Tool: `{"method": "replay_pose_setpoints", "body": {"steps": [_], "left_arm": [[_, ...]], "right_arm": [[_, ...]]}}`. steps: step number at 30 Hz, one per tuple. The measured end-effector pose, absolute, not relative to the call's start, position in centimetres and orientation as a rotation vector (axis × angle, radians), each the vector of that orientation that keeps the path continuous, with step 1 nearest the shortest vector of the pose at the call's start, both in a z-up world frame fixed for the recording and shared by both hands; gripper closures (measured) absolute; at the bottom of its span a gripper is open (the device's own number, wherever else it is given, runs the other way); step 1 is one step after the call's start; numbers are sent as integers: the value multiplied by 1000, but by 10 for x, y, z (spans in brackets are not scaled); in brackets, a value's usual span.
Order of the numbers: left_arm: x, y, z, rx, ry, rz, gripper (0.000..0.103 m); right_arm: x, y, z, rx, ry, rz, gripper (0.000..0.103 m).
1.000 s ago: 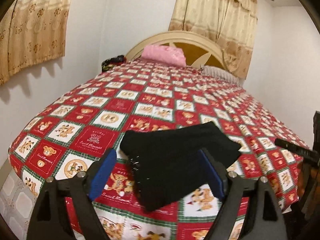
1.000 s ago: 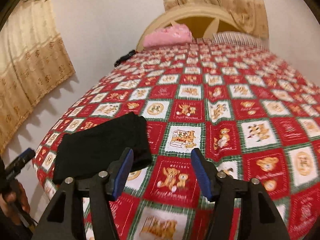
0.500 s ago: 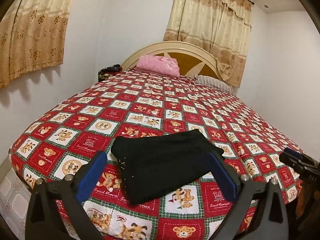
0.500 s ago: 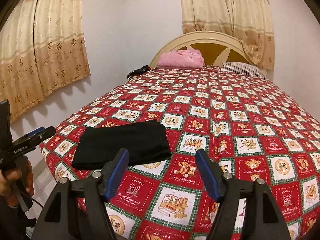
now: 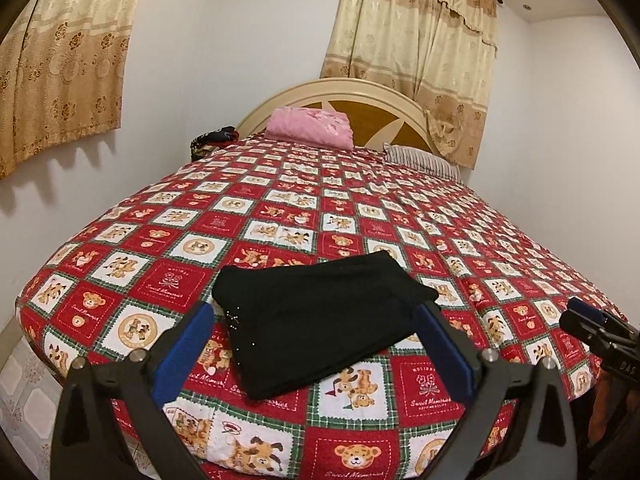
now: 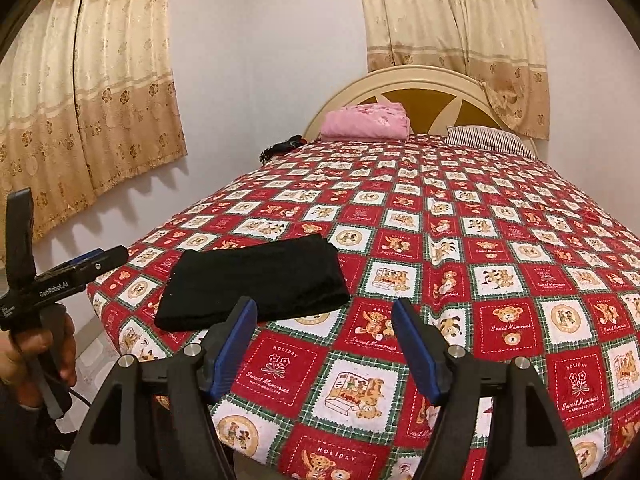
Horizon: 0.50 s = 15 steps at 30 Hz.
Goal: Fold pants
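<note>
The black pants [image 5: 320, 316] lie folded into a compact rectangle on the near corner of the bed; they also show in the right wrist view [image 6: 256, 282]. My left gripper [image 5: 316, 312] is open and empty, held back from and above the pants, which show between its blue pads. My right gripper [image 6: 324, 306] is open and empty, off to the right of the pants and back from the bed edge. The left gripper also shows at the left of the right wrist view [image 6: 108, 256].
The bed has a red and white teddy-bear quilt [image 6: 480, 248]. A pink folded blanket [image 5: 310, 126] and a striped pillow [image 5: 420, 160] lie by the headboard. A dark item [image 5: 212, 140] sits at the far left corner. Walls and curtains surround the bed.
Both grippers have pulled back and up from the bed, so the pants look smaller and farther. The pants lie still, folded.
</note>
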<state>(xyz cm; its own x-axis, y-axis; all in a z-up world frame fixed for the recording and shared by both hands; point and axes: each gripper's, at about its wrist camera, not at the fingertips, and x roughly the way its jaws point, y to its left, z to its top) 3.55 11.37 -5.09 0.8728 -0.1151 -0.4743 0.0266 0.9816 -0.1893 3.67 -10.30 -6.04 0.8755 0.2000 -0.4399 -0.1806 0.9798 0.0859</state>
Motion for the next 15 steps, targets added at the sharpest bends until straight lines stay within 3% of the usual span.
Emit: {"method": "replay_pose_setpoints", "body": {"steps": [15], "left_arm": [[34, 114, -52, -182, 508, -69, 0]], "right_arm": [[31, -101, -61, 40, 452, 205, 31]]}}
